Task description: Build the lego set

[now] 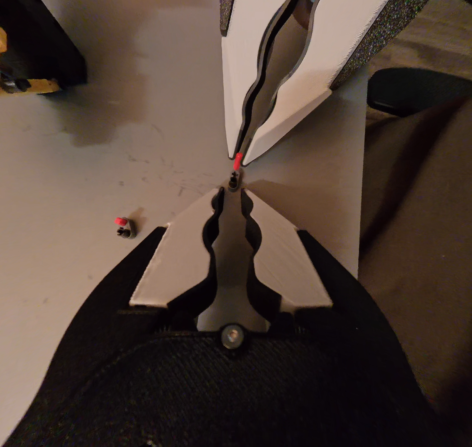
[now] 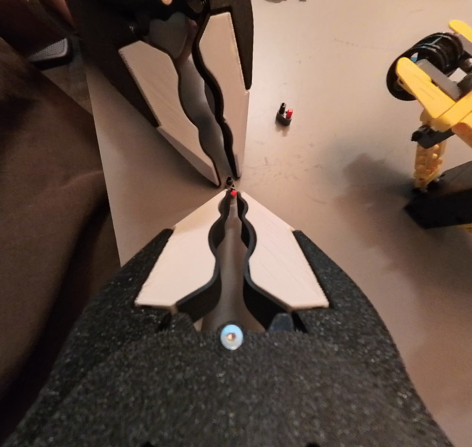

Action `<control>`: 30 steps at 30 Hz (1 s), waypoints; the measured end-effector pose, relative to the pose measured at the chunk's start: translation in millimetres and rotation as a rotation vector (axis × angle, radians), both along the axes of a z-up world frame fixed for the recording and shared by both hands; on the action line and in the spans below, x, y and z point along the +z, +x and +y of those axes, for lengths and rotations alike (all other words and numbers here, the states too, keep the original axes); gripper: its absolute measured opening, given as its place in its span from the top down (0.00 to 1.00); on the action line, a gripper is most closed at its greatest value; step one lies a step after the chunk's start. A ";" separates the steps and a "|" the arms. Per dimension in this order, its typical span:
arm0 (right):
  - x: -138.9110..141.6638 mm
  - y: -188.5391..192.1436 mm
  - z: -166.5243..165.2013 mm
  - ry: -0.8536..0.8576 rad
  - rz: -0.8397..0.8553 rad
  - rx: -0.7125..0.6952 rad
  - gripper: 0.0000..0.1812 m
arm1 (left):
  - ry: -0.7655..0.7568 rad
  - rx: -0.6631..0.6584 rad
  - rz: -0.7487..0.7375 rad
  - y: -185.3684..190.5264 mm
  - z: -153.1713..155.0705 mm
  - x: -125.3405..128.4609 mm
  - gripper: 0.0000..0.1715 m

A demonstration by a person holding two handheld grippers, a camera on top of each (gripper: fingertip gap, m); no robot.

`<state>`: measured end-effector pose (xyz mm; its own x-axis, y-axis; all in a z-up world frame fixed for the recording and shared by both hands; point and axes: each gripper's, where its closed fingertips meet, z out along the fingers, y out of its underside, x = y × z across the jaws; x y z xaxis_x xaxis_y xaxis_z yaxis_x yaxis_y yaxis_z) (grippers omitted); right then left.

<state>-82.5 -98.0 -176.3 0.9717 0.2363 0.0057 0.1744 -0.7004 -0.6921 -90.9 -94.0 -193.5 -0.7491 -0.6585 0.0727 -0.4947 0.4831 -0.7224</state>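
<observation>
Up close, the left gripper [image 1: 233, 188] pinches a small grey connector [image 1: 233, 180], while the right gripper [image 1: 237, 161] clamps a red pin [image 1: 238, 159] tip-to-tip above the pale table [image 1: 76, 179]. Nearby lies a second grey-and-red piece [image 1: 125, 228]; a yellow model [image 2: 434, 118] stands farther off.

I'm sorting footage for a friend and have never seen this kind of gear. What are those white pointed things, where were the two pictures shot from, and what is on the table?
The white pointed things are two-finger grippers that a person holds, one in each hand. Each carries a camera looking along its fingers, so each picture shows its own gripper at the bottom and the other one opposite. The left gripper pinches a small grey connector piece. The right gripper pinches a small red pin, its tip right at the connector. On the grey table a second grey connector with a red pin lies loose. A yellow and black brick-built model stands farther off.
</observation>
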 end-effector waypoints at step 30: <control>-3.2 -4.4 3.3 -0.189 -0.140 0.257 0.98 | -0.041 0.002 0.047 1.4 -1.3 0.1 0.99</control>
